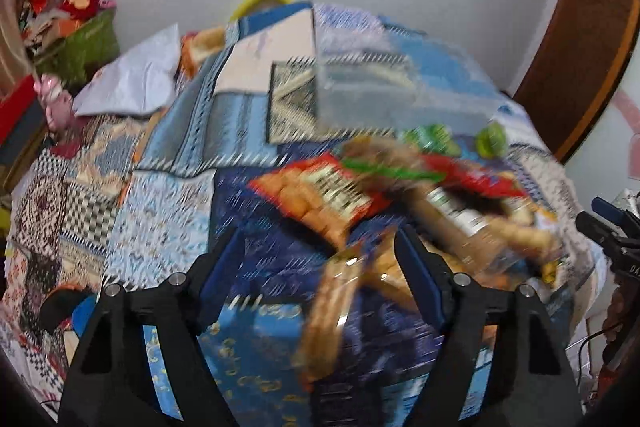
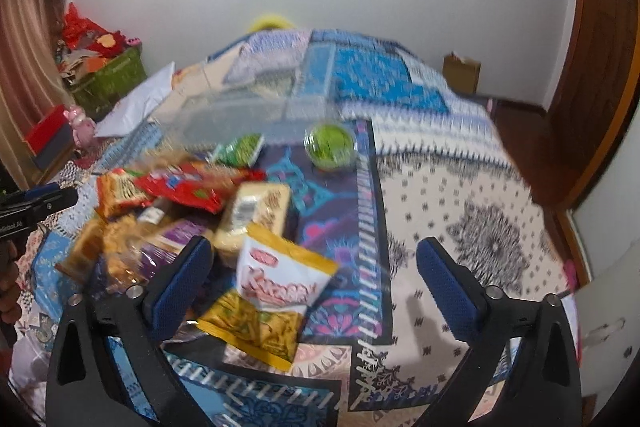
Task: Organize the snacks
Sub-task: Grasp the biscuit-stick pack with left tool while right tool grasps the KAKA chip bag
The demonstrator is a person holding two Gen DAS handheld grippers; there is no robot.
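Observation:
A heap of snack packets (image 2: 180,211) lies on a patchwork bedspread (image 2: 460,211). It holds a red packet (image 2: 184,187), an orange packet (image 1: 316,195), a white and gold pouch (image 2: 280,275) and a yellow packet (image 2: 256,327). A clear plastic box (image 2: 248,111) stands behind the heap, with a green tub (image 2: 330,143) and a green packet (image 2: 240,147) near it. My left gripper (image 1: 316,255) is open above the bedspread, left of the heap; a blurred brown packet (image 1: 332,307) lies between its fingers. My right gripper (image 2: 312,267) is open over the pouch.
A white pillow (image 1: 132,79) lies at the bed's far left. A green crate (image 2: 108,79) of cloth stands by the wall, with a pink toy (image 2: 80,127). A cardboard box (image 2: 462,71) sits on the floor beyond the bed. A wooden door (image 2: 592,67) is on the right.

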